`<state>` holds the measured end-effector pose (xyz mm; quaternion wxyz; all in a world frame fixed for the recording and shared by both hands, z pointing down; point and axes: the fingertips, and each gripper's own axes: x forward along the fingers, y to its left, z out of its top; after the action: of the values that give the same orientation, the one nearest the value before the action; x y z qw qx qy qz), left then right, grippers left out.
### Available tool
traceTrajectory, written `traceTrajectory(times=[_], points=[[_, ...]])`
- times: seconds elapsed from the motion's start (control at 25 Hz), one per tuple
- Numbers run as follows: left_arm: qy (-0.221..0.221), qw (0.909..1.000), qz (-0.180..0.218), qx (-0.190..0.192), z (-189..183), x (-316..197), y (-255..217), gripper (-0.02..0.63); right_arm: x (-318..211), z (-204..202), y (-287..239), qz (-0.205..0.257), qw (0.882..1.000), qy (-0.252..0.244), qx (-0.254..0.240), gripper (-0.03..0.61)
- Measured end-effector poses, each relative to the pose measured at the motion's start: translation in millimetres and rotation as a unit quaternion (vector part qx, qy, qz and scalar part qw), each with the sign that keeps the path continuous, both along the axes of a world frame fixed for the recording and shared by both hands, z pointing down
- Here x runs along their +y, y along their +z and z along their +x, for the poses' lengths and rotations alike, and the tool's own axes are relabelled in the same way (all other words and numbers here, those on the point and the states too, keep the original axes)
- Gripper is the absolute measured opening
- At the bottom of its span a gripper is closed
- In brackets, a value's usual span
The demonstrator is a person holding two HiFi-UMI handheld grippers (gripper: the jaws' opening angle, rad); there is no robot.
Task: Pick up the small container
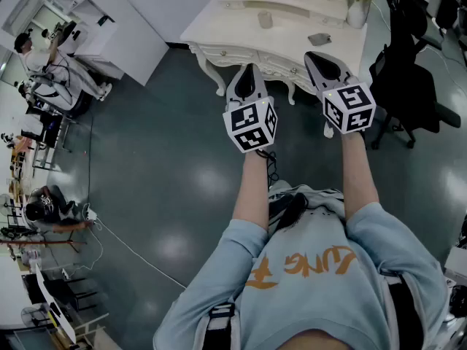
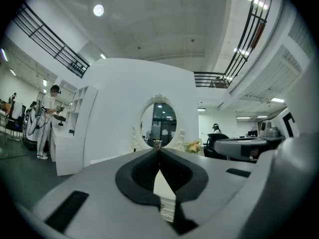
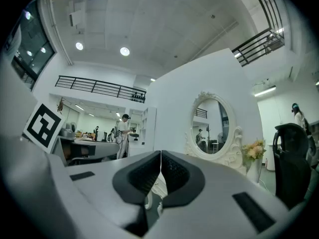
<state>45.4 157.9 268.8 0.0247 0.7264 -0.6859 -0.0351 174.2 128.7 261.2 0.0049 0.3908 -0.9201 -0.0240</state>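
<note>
A small grey container [image 1: 265, 19] stands upright on the white dressing table [image 1: 241, 28] ahead of me. Both grippers are held up in the air short of the table's front edge. The left gripper [image 1: 246, 79] points at the table; in the left gripper view [image 2: 159, 153] its black pads meet with nothing between them. The right gripper [image 1: 321, 60] hangs level with it to the right, and in the right gripper view [image 3: 161, 156] its jaws are likewise shut and empty. The container does not show in either gripper view.
On the table are also a flat grey item [image 1: 319, 39], a vase of flowers [image 1: 357, 6] and an oval mirror [image 2: 159, 123]. A black office chair [image 1: 408, 79] stands to the right. People work at desks at far left [image 1: 33, 57].
</note>
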Motion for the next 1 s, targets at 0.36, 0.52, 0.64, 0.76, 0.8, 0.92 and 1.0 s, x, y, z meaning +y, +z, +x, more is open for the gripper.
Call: traceTrajectory(times=[0.36,0.52,0.64,0.76,0.8,0.92,1.0], points=[[-0.003,0.9999,-0.006,0.009,-8,4,8,0.023,-13,18,1,-0.007,0.998,0.045,-0.030,0.028],[-0.004,0.9999,-0.012,0.009,-12,7,10,0.023,-12,22,-2,-0.009,0.998,0.050,-0.044,0.028],[-0.003,0.9999,-0.013,0.009,-14,7,8,0.023,-10,20,-5,-0.007,0.998,0.046,-0.047,0.028],[-0.001,0.9999,-0.013,0.006,-12,6,7,0.023,-12,23,-5,-0.008,0.998,0.047,-0.049,0.028],[0.000,0.9999,-0.013,0.006,-11,6,7,0.023,-13,25,-6,-0.010,0.997,0.049,-0.051,0.028],[0.004,0.9999,-0.013,0.004,-11,6,6,0.023,-16,29,-7,-0.012,0.997,0.053,-0.056,0.028],[0.003,0.9999,-0.012,0.005,-13,2,7,0.023,-20,30,-7,-0.011,0.997,0.053,-0.057,0.028]])
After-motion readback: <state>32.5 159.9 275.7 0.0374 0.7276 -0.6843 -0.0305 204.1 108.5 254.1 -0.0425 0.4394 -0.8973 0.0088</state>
